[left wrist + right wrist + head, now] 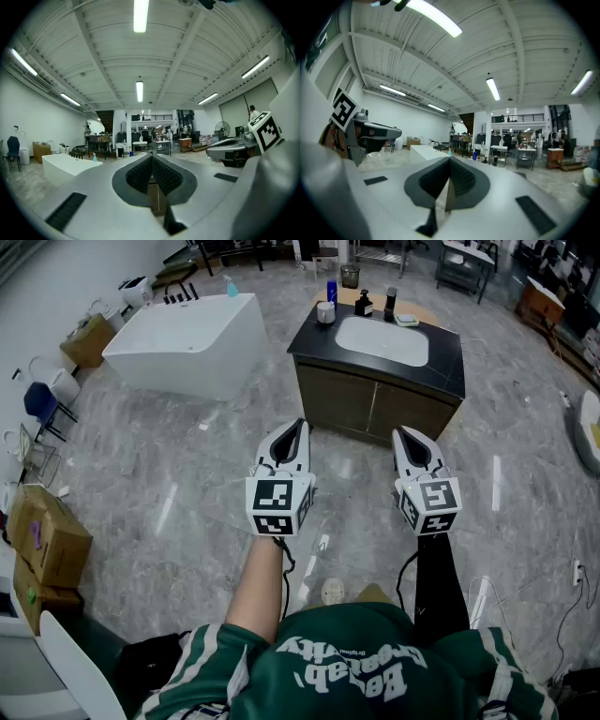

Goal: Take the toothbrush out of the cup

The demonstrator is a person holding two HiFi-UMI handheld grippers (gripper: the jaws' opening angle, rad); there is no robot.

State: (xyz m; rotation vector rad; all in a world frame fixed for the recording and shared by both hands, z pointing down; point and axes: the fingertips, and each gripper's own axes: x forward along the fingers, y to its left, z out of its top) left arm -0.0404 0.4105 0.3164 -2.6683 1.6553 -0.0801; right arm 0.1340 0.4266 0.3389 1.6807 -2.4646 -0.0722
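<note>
Black-topped vanity (448, 364) carries a white cup (325, 311) at its far-left corner, well ahead of both grippers; the toothbrush is too small to make out. Left gripper (297, 426) and right gripper (404, 432) both pressed together, empty. Toothbrush likely light, stiff, slick plastic: pinch the handle above the rim.

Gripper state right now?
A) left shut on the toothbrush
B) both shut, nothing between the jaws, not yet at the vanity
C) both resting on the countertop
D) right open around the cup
B: the left gripper and right gripper each show their jaws together with nothing between them. In the head view both hang over the floor, short of the vanity, and the cup stands untouched on it.
</note>
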